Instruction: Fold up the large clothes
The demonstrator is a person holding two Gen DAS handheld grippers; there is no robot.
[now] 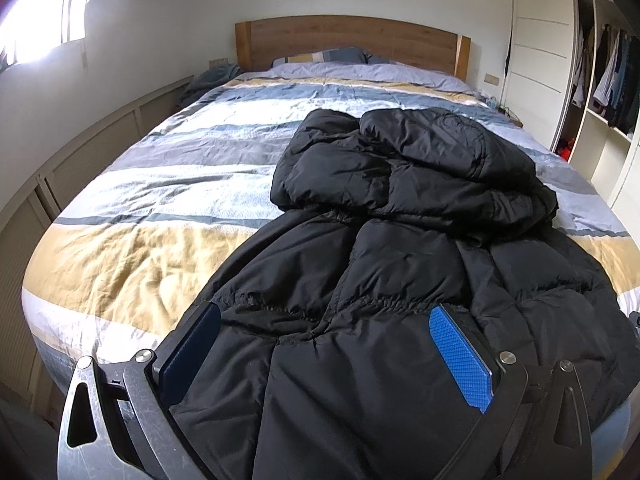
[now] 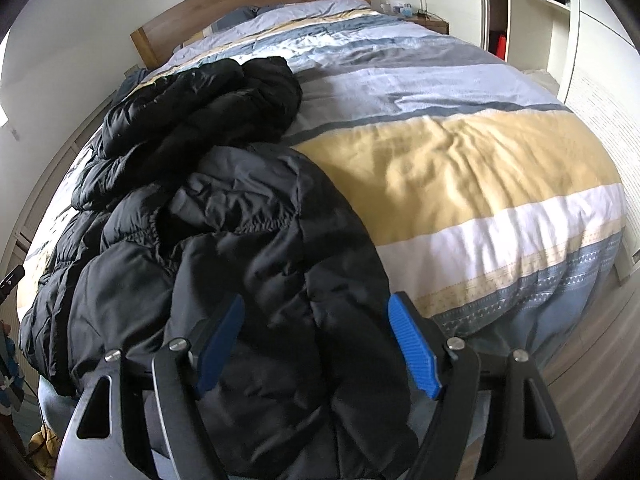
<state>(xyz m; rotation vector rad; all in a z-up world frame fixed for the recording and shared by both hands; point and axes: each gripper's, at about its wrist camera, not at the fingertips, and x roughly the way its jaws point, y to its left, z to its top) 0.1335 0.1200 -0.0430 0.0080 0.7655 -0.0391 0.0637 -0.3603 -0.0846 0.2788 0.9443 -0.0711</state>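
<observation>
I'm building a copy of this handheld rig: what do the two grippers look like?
Both match: the left gripper and right gripper have black angular fingers carrying textured blue pads, fixed with round silver bolts onto scuffed grey metal linkage plates with triangular cut-outs. No cables or sleeves show.

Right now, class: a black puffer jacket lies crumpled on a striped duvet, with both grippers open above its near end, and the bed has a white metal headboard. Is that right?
Not quite. The headboard is brown wood, not white metal, as the left wrist view shows. The rest stands: the black puffer jacket lies crumpled on the striped duvet, and the left gripper and right gripper are open above its near end.
</observation>
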